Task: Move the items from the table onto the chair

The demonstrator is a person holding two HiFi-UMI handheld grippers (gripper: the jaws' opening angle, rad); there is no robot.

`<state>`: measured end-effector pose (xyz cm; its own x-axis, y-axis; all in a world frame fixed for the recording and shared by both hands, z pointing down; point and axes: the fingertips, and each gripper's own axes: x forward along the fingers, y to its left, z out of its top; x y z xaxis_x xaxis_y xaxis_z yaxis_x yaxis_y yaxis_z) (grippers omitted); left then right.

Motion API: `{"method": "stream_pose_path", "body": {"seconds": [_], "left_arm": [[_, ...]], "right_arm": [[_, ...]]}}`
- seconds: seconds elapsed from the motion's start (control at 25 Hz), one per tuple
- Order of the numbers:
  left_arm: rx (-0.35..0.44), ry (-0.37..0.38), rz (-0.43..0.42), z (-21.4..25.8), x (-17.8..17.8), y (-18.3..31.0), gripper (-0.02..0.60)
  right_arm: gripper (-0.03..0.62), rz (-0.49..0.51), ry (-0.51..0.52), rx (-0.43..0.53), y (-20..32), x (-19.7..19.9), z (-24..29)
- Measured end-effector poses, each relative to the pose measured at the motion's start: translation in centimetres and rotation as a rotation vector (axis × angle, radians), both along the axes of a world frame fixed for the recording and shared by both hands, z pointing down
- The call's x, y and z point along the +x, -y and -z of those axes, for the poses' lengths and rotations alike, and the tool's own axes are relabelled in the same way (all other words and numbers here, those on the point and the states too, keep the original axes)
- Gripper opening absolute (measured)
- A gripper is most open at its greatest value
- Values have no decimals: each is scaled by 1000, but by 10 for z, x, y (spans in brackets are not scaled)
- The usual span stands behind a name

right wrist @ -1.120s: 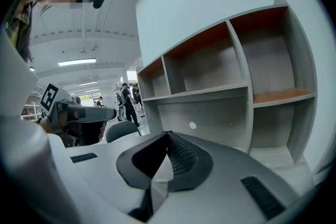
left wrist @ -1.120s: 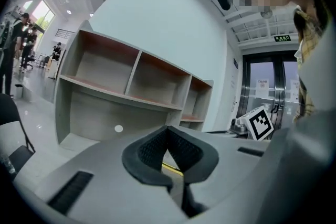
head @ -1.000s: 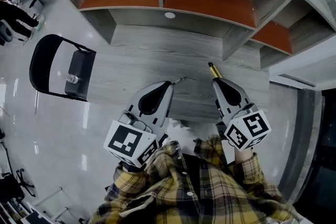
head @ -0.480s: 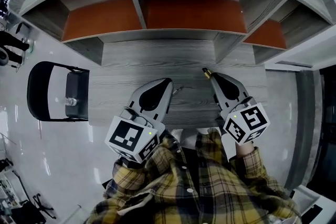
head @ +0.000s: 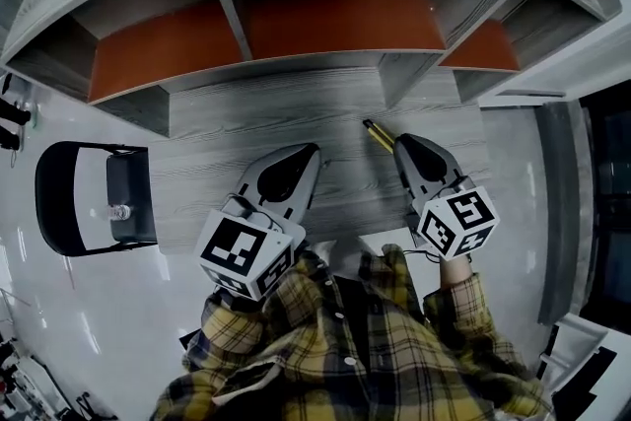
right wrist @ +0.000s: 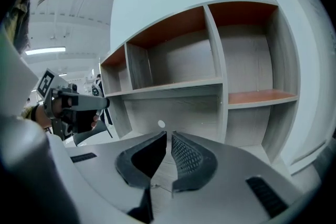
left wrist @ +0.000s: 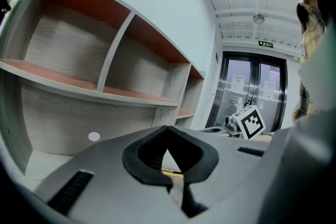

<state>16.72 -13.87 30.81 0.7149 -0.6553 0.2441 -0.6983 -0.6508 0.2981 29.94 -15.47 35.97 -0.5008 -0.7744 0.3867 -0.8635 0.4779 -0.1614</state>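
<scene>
A slim gold stick (head: 377, 134) lies on the grey wooden table (head: 266, 128), poking out past the tip of my right gripper (head: 396, 145). Its near end is hidden under that gripper, and a sliver of it shows low between the left jaws (left wrist: 171, 171). The right gripper (right wrist: 168, 134) is shut with nothing between its ribbed pads. My left gripper (head: 315, 150) hovers over the table's middle, shut and empty (left wrist: 168, 127). The black chair (head: 57, 212) stands on the floor to the table's left, with a small pale item (head: 119, 211) on its seat.
Shelf compartments with orange boards (head: 325, 20) rise behind the table. A round white cap (right wrist: 160, 124) sits on the table's back panel. Glass doors (left wrist: 252, 86) stand to the right. A shiny grey floor (head: 89, 311) surrounds the chair.
The head view has swung, so the chair now sits nearer the left edge. Both grippers have shifted over the table. More of the gold stick shows beyond the right gripper's tip.
</scene>
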Motion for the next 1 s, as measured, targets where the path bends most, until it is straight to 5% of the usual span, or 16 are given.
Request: {"method": "stream_pose_path", "body": {"seconds": [0.52, 1.0], "left_arm": [[-61, 55, 42, -20, -6, -14, 3], [-167, 110, 160, -55, -36, -25, 3]], "right_arm": [[173, 161, -200, -286, 3, 42, -123], [178, 230, -335, -457, 21, 62, -235]]}}
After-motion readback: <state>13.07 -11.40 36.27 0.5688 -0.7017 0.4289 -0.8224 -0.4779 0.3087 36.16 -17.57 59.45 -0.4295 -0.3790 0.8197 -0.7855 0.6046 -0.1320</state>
